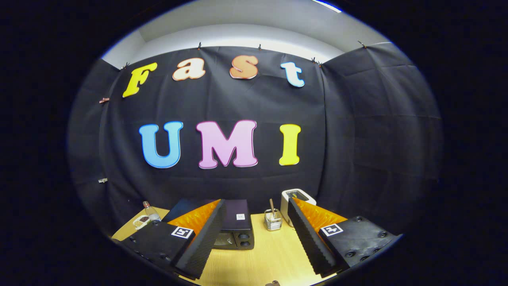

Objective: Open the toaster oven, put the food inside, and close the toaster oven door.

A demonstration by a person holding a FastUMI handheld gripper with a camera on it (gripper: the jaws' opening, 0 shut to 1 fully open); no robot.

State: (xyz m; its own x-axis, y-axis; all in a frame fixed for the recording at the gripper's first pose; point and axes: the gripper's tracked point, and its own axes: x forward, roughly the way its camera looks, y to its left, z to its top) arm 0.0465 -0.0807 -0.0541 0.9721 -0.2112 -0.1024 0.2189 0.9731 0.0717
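Observation:
A dark toaster oven (236, 228) stands on the wooden table (270, 254), beyond my left finger, which hides part of it. Its door looks shut, with two knobs at the lower right of its front. My gripper (258, 254) is held above the table with its fingers (198, 246) spread wide apart and nothing between them. A small dish of food (141, 221) sits at the far left of the table, next to a little bottle.
A small clear bottle (151, 211) stands by the dish. A wire holder with a stick in it (273, 219) and a white appliance (295, 200) stand behind my right finger. A small dark object (272, 283) lies at the table's near edge.

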